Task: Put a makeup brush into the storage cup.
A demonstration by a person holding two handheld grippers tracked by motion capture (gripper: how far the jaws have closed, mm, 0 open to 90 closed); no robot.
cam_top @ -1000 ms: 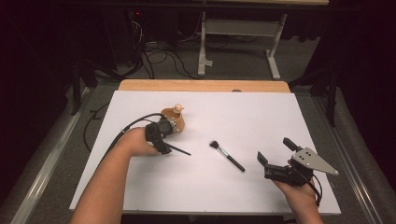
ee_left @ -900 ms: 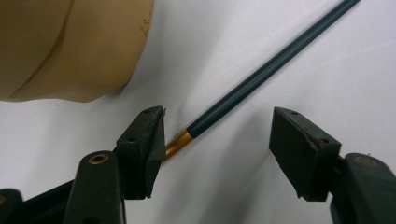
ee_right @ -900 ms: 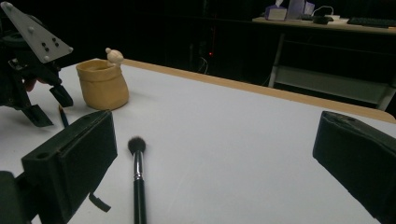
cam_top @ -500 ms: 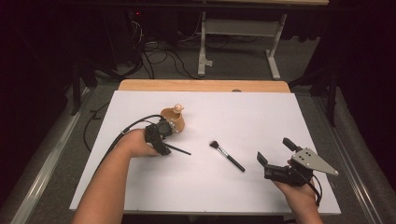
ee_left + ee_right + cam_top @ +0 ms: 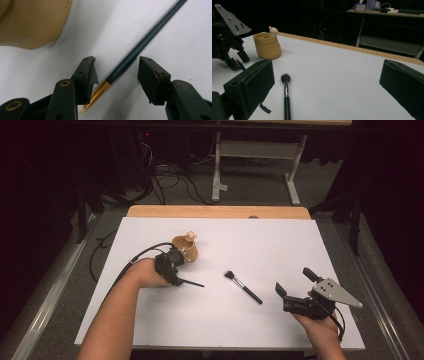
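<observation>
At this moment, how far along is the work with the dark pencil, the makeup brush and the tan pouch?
Nothing looks stowed yet. In hand: the left gripper straddles the dark blue pencil with a gold end lying on the white table; its jaws have just been closing, pads not yet touching. Left: the black-handled makeup brush lies untouched before the open right gripper; the tan fabric pouch stands beside the left gripper.

left gripper [image 5: 116, 72] fingers just been closing, pencil [image 5: 140, 47] between them, untouched

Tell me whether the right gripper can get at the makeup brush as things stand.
Probably yes: the right gripper stands open and the makeup brush lies on bare white table ahead of its jaws, with nothing between them.
</observation>
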